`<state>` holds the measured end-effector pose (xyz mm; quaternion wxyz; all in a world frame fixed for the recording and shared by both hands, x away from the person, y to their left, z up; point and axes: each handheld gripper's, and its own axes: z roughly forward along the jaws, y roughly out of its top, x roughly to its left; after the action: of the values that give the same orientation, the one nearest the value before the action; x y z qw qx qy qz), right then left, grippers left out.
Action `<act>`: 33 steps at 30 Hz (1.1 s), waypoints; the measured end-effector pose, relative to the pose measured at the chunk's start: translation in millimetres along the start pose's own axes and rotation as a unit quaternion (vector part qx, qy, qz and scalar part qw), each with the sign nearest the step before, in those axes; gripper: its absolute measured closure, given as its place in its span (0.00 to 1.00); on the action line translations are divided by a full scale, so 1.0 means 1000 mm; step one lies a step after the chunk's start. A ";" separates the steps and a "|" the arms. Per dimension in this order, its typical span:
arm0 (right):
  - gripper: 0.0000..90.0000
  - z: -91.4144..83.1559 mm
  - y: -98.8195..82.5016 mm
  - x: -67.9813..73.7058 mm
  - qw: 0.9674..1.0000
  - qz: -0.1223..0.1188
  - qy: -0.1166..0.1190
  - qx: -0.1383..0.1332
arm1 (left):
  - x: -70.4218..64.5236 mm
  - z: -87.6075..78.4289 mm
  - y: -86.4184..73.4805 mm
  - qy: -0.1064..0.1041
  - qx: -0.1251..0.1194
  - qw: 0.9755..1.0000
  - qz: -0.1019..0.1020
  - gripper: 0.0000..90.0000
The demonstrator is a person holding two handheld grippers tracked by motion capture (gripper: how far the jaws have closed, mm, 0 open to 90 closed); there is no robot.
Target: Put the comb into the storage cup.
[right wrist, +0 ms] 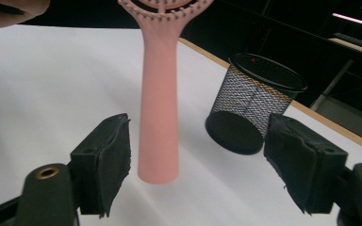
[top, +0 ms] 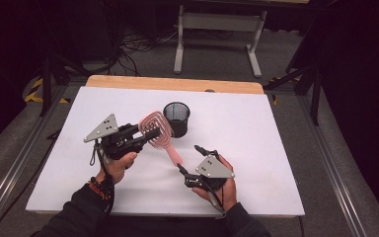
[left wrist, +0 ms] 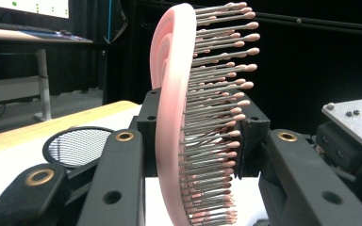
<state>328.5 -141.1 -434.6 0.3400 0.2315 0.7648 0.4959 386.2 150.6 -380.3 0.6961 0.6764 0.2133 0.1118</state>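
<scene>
At frame centre, the left gripper [top: 150, 134] clamped its fingers on the pink hairbrush [top: 157, 129]; the right gripper [top: 190, 159] had fingers spread, empty, at the handle's end.

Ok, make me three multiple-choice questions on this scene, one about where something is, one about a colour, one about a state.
1. Where does the mesh cup stand?
A. on the white table top, just beyond the brush head
B. on the floor
C. in the right gripper

2. What colour is the hairbrush?
A. blue
B. pink
C. green

3. How do the jaws of the right gripper stand?
A. clamped on the brush handle
C. clamped on the cup
B. open, with the handle end between them untouched

Answers:
1 A, the high view shows it upright on the table behind the brush.
2 B, head and handle are pink.
3 B, the right gripper view shows gaps on both sides of the handle; the left gripper holds the head.
</scene>
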 end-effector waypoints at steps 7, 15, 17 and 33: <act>0.22 -0.014 -0.003 -0.012 1.000 0.002 -0.025 -0.014 | 0.003 -0.005 0.002 0.009 -0.003 1.000 0.001 0.71; 0.21 -0.030 -0.007 -0.025 0.999 0.001 -0.046 -0.018 | 0.006 -0.009 0.003 0.014 -0.004 1.000 0.004 0.71; 0.21 -0.035 -0.008 -0.029 0.999 -0.003 -0.050 -0.018 | 0.006 -0.010 0.004 0.016 -0.005 1.000 0.006 0.71; 0.18 -0.071 -0.030 -0.047 0.996 -0.002 -0.090 -0.018 | 0.011 -0.018 0.007 0.030 -0.005 0.999 0.016 0.71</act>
<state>305.6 -228.0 -429.0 0.4127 0.2678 0.7223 0.4860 388.6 171.5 -374.5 0.6907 0.6727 0.2225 0.1445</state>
